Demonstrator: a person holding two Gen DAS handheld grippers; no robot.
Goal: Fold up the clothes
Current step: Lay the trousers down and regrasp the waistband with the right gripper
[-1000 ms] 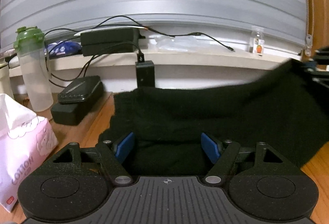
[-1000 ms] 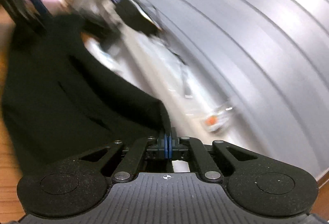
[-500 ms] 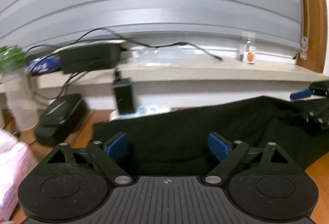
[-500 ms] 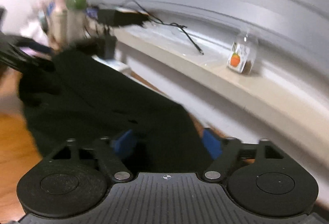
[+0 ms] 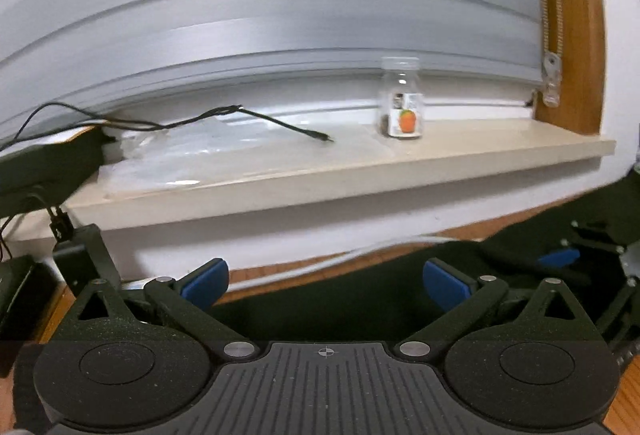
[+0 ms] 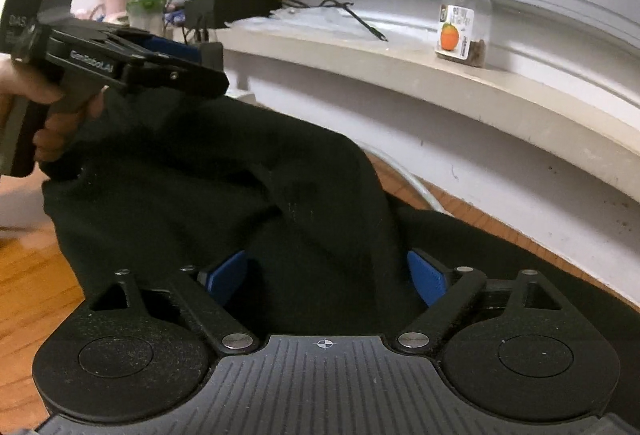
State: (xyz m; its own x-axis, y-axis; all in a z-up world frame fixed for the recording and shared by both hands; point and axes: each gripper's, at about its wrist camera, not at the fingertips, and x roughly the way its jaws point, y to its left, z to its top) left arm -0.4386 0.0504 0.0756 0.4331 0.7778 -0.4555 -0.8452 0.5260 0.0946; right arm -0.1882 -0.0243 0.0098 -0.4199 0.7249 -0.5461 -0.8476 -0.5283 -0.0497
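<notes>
Right gripper (image 6: 326, 277) now wide, let go of black garment (image 6: 248, 187); I see cloth slumped below windowsill (image 6: 440, 83). Left gripper (image 5: 326, 281) wide too. Fold likely laid.

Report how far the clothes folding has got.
Done: nothing looks neatly folded yet; the black garment lies rumpled on the wooden table. In hand: both the left gripper and right gripper are open, cloth bunched between the right's fingers. Left: grip, fold and flatten.
</notes>
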